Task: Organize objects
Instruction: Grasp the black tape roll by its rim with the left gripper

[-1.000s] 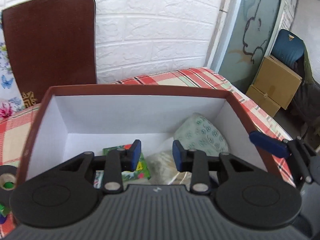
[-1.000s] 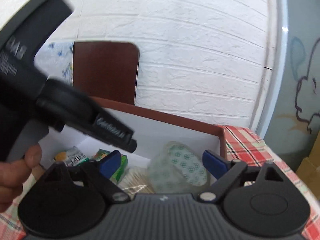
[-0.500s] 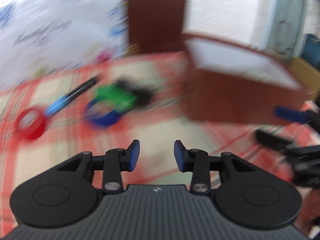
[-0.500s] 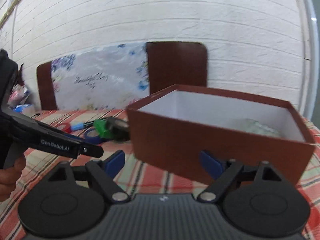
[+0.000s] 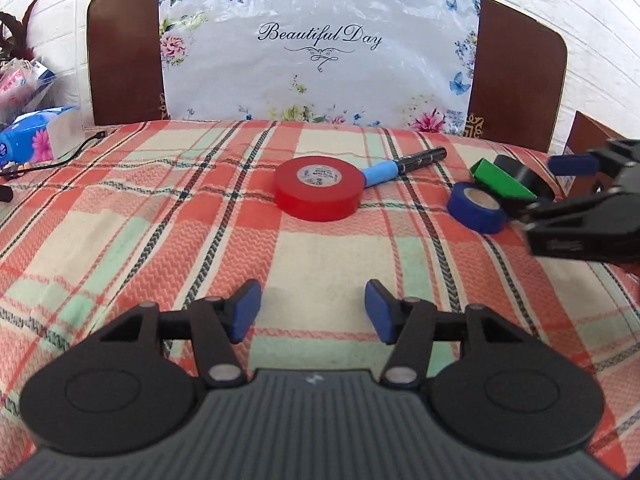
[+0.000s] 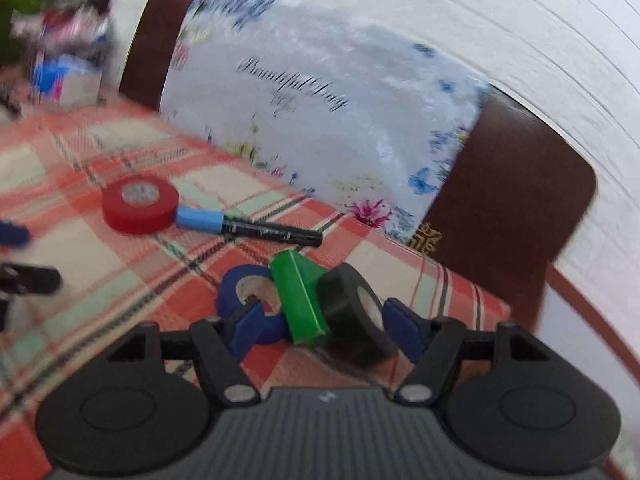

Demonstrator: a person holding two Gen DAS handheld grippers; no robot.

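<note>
On the plaid cloth lie a red tape roll (image 5: 318,192) (image 6: 140,204) and a marker with a blue cap (image 5: 400,166) (image 6: 256,228). To their right, a blue tape roll (image 5: 476,206) (image 6: 248,292), a small green box (image 5: 502,184) (image 6: 300,296) and a black tape roll (image 5: 520,176) (image 6: 352,304) are bunched together. My left gripper (image 5: 312,312) (image 6: 16,256) hovers short of the red roll with nothing between its fingers, and its jaws are opening. My right gripper (image 6: 325,332) (image 5: 560,188) straddles the green box and black roll. Its jaws are closing but the pads do not press on them.
A brown headboard (image 5: 120,64) covered by a floral plastic sheet (image 5: 320,60) stands behind the cloth. A blue tissue pack (image 5: 28,140) and a black cable (image 5: 60,160) lie at the far left. The brown box's corner (image 5: 588,132) (image 6: 580,300) shows at the right.
Both grippers swung left, away from the open brown box and down toward the loose items on the cloth. The left jaws widened and the right jaws narrowed.
</note>
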